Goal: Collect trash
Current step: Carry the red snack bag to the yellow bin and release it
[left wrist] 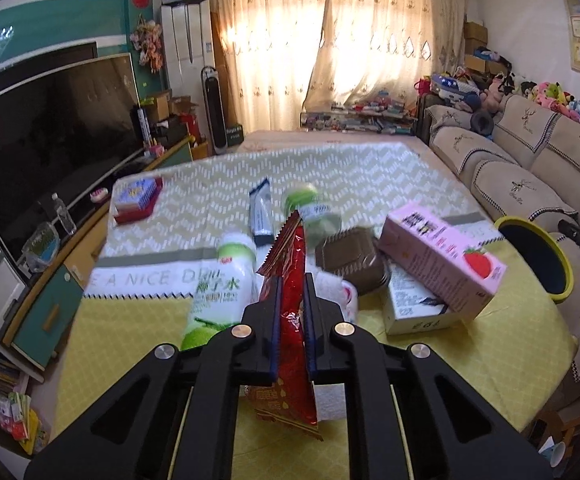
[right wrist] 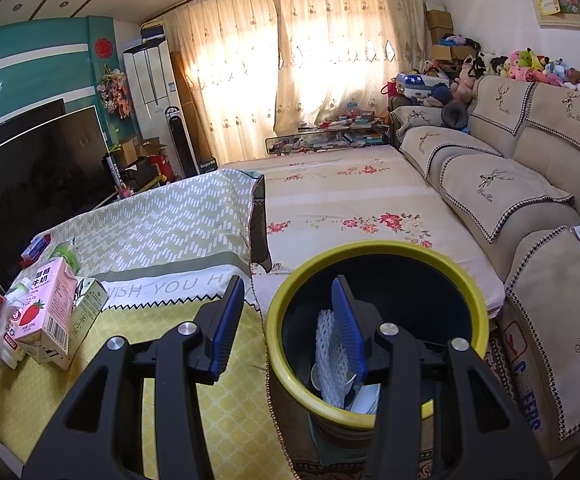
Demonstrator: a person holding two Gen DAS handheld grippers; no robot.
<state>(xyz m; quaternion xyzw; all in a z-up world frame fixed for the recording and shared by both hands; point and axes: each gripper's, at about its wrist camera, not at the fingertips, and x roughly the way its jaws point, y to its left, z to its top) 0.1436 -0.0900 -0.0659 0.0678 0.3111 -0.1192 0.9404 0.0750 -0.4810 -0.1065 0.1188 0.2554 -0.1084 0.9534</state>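
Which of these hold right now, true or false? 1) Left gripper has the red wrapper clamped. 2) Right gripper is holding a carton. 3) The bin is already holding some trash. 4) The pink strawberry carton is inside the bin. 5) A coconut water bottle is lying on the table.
1) True: the left gripper is shut on the red wrapper.
2) False: the right gripper is open and holds nothing, hanging by the rim of the bin.
3) True: white foam netting lies inside it.
4) False: the pink strawberry carton rests on the table, propped on a white carton.
5) True: the coconut water bottle lies beside the wrapper.
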